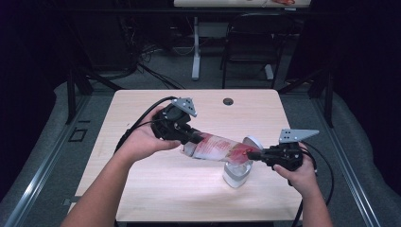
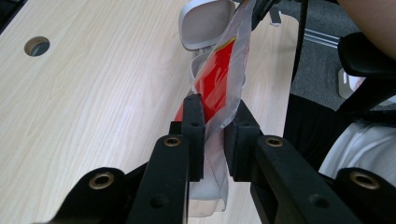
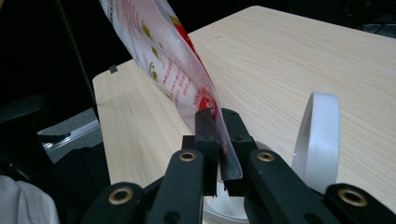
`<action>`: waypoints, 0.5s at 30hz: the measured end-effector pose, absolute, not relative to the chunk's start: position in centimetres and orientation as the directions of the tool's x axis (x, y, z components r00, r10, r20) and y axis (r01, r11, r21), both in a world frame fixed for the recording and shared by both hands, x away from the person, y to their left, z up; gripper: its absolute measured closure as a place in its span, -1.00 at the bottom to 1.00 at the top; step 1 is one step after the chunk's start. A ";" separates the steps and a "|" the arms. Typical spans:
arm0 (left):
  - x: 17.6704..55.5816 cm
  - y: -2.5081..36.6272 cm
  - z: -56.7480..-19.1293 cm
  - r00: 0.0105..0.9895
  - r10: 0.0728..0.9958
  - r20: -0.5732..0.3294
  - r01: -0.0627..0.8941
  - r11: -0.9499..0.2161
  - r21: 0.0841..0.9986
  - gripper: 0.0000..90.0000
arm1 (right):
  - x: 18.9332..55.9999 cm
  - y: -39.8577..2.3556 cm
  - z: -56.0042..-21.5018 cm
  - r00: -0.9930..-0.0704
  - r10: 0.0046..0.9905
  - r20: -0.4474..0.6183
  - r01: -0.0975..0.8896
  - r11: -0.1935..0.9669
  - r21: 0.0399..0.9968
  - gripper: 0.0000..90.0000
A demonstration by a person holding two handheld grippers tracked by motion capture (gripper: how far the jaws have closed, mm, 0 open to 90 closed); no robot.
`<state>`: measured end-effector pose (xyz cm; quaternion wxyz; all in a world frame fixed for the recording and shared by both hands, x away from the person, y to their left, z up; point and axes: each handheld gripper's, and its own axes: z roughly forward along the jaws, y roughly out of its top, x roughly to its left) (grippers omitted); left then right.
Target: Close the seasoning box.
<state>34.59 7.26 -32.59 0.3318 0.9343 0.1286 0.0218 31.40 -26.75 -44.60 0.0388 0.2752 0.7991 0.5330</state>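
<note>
High view: I am holding a red-and-white plastic pouch (image 1: 218, 147) stretched between both grippers above a white lidded container (image 1: 237, 173) near the front right of the pale wood-grain table (image 1: 142, 113). Right gripper (image 1: 251, 155) jaws are pinching one end of the pouch directly over the container; left gripper (image 1: 196, 137) jaws are clamping the other end, higher and farther back. I am judging that tipping should go slowly, keeping the low end centred over the opening. Film is glossy, crinkled, partly clear; the container's hinged lid (image 1: 253, 142) is standing open, smooth and rounded.
</note>
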 end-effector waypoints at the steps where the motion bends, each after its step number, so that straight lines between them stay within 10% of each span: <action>1: 34.6 7.3 -32.6 0.966 0.254 -0.043 0.224 -0.748 0.625 0.78 | 31.4 -26.7 -44.6 -0.846 0.479 0.234 0.399 0.279 0.873 0.94; 15: 34.5 7.5 -32.4 0.965 0.259 -0.040 0.227 -0.751 0.619 0.78 | 31.5 -26.3 -44.8 -0.848 0.469 0.246 0.406 0.277 0.871 0.95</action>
